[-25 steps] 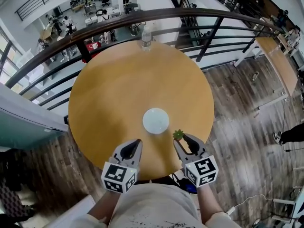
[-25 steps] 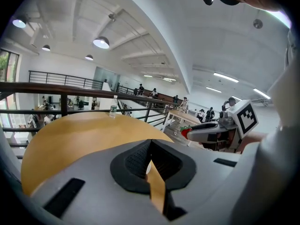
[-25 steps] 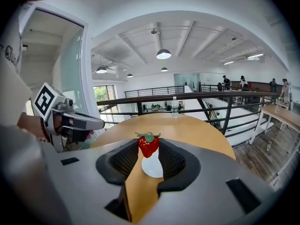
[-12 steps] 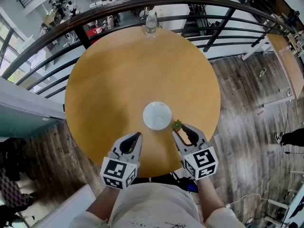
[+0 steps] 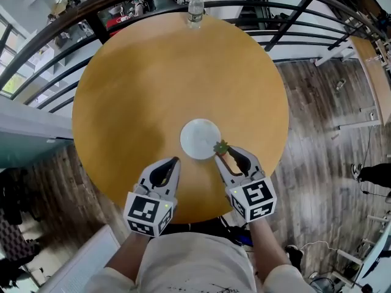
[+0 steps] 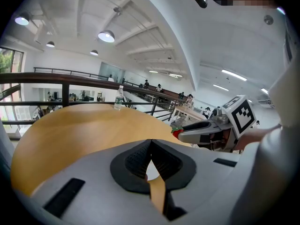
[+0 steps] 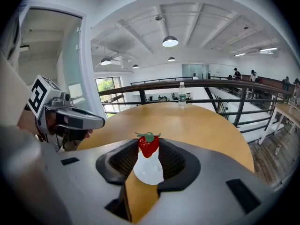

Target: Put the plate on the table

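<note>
A white plate (image 5: 200,139) lies flat near the middle of the round wooden table (image 5: 122,84). My right gripper (image 5: 222,152) is shut on a red strawberry (image 5: 220,146) with green leaves, held at the plate's right rim. In the right gripper view the strawberry (image 7: 148,145) sits between the pads, with the plate (image 7: 148,170) just beyond the right gripper (image 7: 148,150). My left gripper (image 5: 173,162) hovers near the plate's lower left, shut and holding nothing. In the left gripper view a sliver of the plate (image 6: 151,170) shows past the left gripper (image 6: 151,142).
A clear water bottle (image 5: 195,8) stands at the table's far edge, against a dark curved railing (image 5: 293,23). Beyond the railing the floor drops to a lower level. Wooden floor (image 5: 324,115) surrounds the table on the right.
Both grippers have moved forward and down toward the plate. The strawberry has come from short of the plate up to its right rim. The plate has stayed in place.
</note>
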`<state>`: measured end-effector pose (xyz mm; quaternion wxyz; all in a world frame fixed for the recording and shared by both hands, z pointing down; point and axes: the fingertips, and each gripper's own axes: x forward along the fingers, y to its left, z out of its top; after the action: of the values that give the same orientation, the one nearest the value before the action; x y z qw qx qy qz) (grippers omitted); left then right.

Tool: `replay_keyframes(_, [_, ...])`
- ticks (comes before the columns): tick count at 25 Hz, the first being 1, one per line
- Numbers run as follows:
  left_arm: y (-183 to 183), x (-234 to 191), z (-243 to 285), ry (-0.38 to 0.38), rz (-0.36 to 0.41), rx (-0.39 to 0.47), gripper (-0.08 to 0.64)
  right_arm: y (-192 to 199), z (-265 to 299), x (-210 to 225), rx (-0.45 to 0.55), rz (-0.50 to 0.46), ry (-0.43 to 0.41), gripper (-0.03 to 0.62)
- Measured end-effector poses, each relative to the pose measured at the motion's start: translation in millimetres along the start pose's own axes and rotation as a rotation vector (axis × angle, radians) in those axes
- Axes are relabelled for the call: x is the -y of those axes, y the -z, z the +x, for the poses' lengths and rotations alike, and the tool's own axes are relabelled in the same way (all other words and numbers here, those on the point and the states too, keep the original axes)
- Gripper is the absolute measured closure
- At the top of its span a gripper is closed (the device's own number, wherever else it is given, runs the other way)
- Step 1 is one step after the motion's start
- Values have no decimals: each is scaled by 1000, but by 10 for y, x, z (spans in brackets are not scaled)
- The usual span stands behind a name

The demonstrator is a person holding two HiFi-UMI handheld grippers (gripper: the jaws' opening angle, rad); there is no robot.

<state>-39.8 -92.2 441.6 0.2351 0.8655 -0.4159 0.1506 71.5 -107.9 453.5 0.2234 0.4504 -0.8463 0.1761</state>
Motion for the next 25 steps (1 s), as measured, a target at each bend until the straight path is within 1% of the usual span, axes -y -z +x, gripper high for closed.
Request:
replay_keyframes(4, [57,-100,132,0,-13,-11,537,42,191,42,-18,-5,-6,445])
replay_keyframes(8, [176,-128,169,9,-16,-21,537,171,322,28,-31,0,-6,445])
replay_keyframes(12, [219,-136,286,12,-20,-35,537,285,457,117,-46,6,-5,445])
replay_keyframes(15, [240,-168,310,12,-18,-42,537,344,560,120,-56,9,-5,445])
replay_keyframes(19, [281,-203,335,11,4,-58,537,428,691,110,-74,4,-10,445])
replay_keyframes(25, [361,-289,380,12,4,-76,537,589,903,152,-100,6,-13,445])
